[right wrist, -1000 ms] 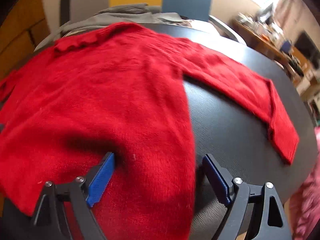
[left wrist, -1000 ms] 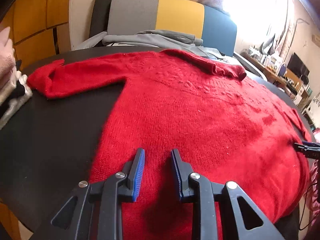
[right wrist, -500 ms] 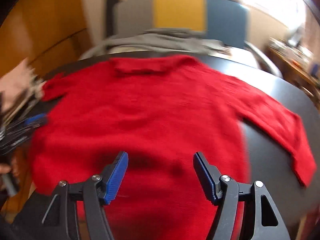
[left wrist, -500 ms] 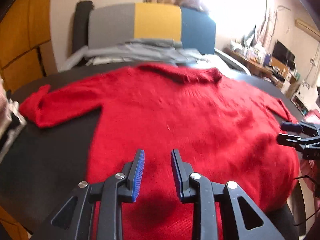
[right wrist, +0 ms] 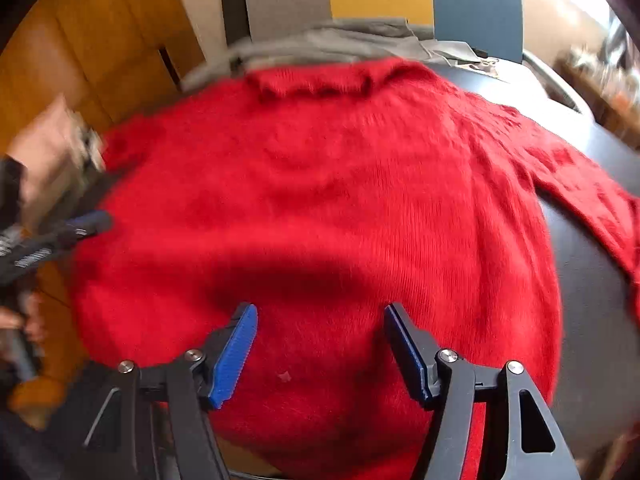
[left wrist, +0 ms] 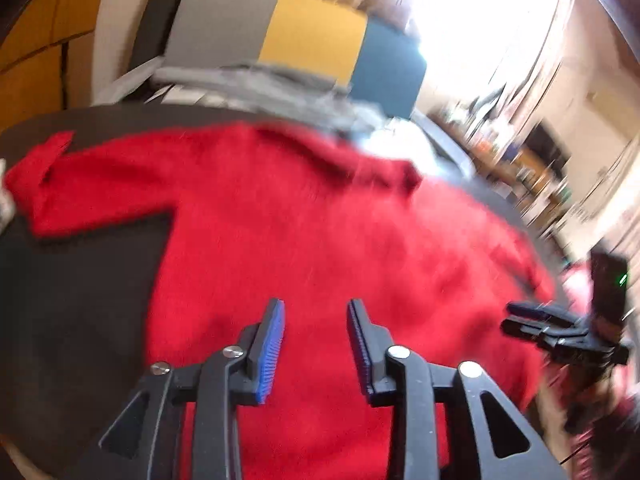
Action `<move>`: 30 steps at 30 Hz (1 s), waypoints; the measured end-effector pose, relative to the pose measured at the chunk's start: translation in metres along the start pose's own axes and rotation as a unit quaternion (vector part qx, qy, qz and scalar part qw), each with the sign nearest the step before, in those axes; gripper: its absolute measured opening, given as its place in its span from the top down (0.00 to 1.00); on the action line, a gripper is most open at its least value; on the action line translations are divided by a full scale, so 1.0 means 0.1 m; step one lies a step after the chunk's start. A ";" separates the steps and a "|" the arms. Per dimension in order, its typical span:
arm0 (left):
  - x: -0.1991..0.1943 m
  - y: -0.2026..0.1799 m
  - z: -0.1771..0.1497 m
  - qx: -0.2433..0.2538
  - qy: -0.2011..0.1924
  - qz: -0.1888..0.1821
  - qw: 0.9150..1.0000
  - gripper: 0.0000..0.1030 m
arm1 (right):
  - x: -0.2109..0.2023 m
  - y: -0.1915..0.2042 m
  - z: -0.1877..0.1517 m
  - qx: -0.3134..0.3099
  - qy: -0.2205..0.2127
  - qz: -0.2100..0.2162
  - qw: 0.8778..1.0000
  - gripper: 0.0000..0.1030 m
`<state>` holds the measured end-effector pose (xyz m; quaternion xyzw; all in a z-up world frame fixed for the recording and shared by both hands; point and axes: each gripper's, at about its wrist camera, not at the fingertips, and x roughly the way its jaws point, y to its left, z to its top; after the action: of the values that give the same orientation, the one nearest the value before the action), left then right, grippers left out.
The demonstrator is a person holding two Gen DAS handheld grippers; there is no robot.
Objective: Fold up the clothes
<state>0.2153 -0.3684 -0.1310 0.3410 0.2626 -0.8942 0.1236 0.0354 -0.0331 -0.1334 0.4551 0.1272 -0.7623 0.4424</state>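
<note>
fuzzy red knit sweater [right wrist: 320, 200] is laid flat on dark round table [right wrist: 592, 320], sleeves spread. left gripper [left wrist: 316, 344] and right gripper [right wrist: 320, 352] are held apart, empty, above hem. risk: only top knit layer gets pinched, so fold bunches. folded left cuff [left wrist: 44, 160] seen only in left view; right sleeve [right wrist: 588, 192] only in right.

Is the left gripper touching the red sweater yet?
Cannot tell. The left wrist view shows the open left gripper over the red sweater, but blur hides any contact or gap.
</note>
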 end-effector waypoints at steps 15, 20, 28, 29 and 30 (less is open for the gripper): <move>1.78 0.07 1.51 -0.053 0.073 -0.053 0.995 0.49 | 0.99 -1.09 1.85 0.185 -0.054 0.115 0.975 0.46; 2.15 0.17 1.50 -0.075 0.128 -0.065 0.987 0.62 | 1.40 -1.12 1.99 0.176 -0.015 0.131 0.976 0.92; 2.04 0.22 1.85 -0.113 0.071 -0.187 0.973 0.93 | 1.47 -1.14 2.31 0.174 -0.046 0.174 0.968 0.93; 2.04 0.25 1.94 -0.127 0.061 -0.195 0.971 0.93 | 1.48 -1.19 2.39 0.182 -0.056 0.175 0.966 0.93; 2.07 0.28 2.05 -0.143 0.049 -0.191 0.970 0.93 | 1.48 -1.23 2.46 0.190 -0.067 0.177 0.963 0.93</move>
<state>-0.0370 -0.5141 -0.1525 0.3069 0.4540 -0.8363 -0.0154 -0.2341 -0.1919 -0.1422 0.4941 -0.1322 -0.7108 0.4829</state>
